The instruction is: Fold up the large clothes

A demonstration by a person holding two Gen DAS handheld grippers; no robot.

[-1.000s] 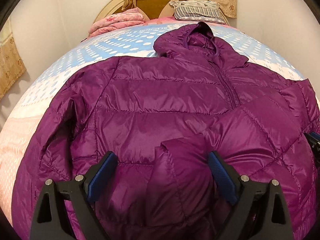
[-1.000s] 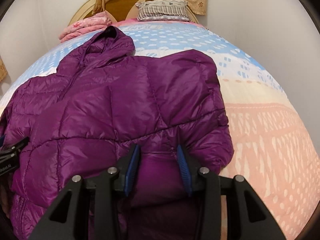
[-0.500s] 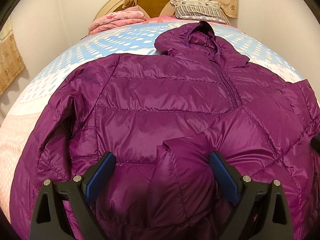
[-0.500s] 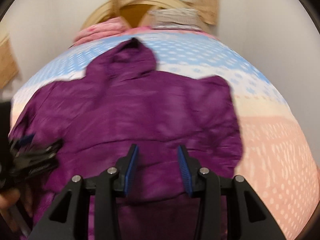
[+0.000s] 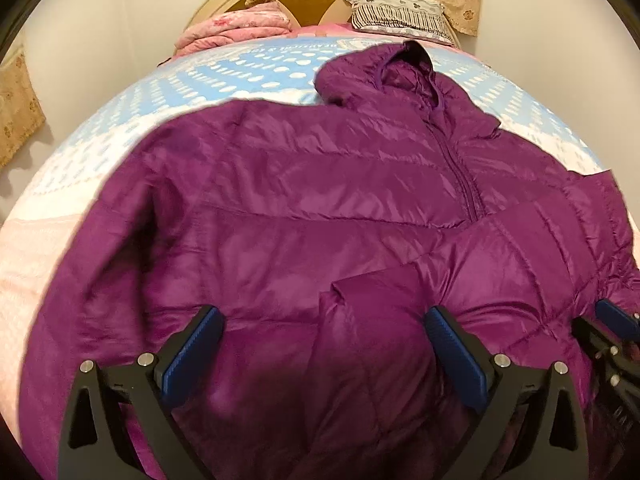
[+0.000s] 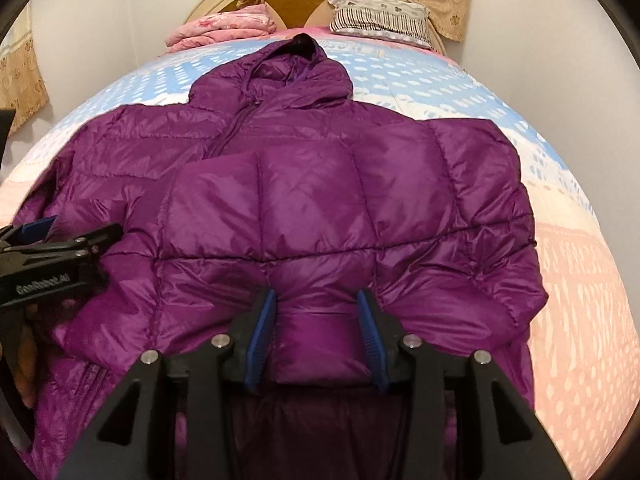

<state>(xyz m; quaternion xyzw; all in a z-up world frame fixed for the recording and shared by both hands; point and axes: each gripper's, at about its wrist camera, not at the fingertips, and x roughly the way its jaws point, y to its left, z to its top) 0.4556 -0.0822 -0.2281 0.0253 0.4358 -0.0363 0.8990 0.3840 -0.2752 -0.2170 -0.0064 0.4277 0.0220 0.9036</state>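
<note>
A purple hooded down jacket lies spread front-up on the bed, its hood toward the headboard. One sleeve is folded across the chest. My left gripper hovers over the lower chest, wide open and still opening; the sleeve's cuff lies between its fingers, untouched by the pads. My right gripper has a bulge of the jacket's lower edge pinched between its blue pads, and its jaws are opening. Each gripper shows in the other's view: the left gripper, and the right gripper.
The bed's blue, white and pink dotted cover shows around the jacket. A folded pink blanket and a striped pillow lie by the round headboard. Walls stand close on both sides, with a patterned curtain at left.
My right gripper has shifted left, so the jacket sits more centred in its view, and its jaws have spread a little. The left jaws have widened slightly. The right gripper's tip has re-entered the left view.
</note>
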